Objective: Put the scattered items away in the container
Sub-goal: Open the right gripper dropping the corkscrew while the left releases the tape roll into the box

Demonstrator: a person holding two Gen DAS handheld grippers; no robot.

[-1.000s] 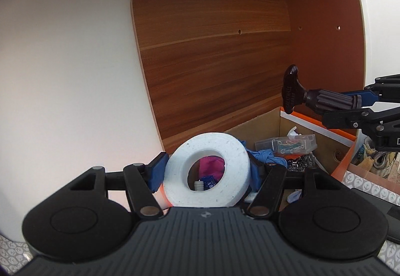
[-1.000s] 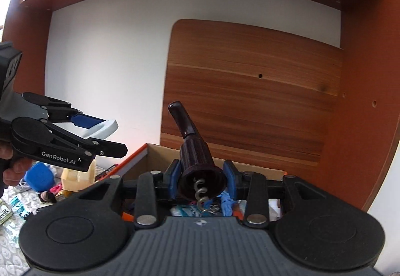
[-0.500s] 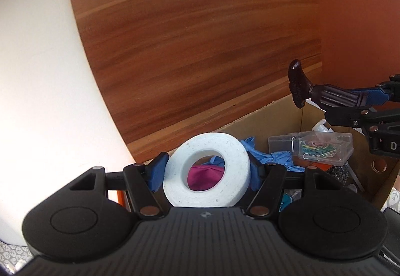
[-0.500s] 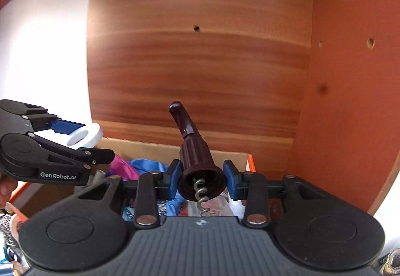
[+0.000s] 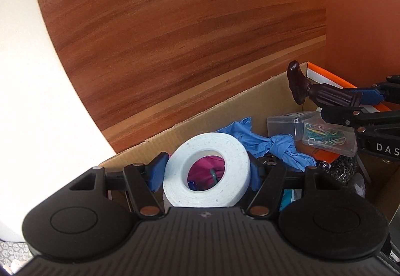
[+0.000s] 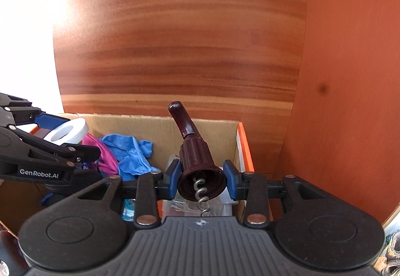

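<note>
My left gripper (image 5: 205, 173) is shut on a white tape roll (image 5: 207, 177) and holds it over the left part of an open cardboard box (image 5: 190, 123). My right gripper (image 6: 201, 177) is shut on a dark brown corkscrew (image 6: 196, 162), its handle pointing up and forward, over the box's right part (image 6: 160, 126). Each gripper shows in the other's view: the right gripper with the corkscrew (image 5: 322, 93) at the right edge, the left gripper with the tape roll (image 6: 67, 131) at the left.
Inside the box lie a blue glove (image 5: 265, 143), a pink cloth (image 6: 100, 151), a clear case of coloured paper clips (image 5: 325, 136) and a steel scourer (image 5: 337, 171). A wooden panel (image 6: 175, 38) stands behind the box and a reddish side wall (image 6: 350, 76) is close on the right.
Both grippers have moved forward and lower over the box with their loads. The box interior fills more of both views.
</note>
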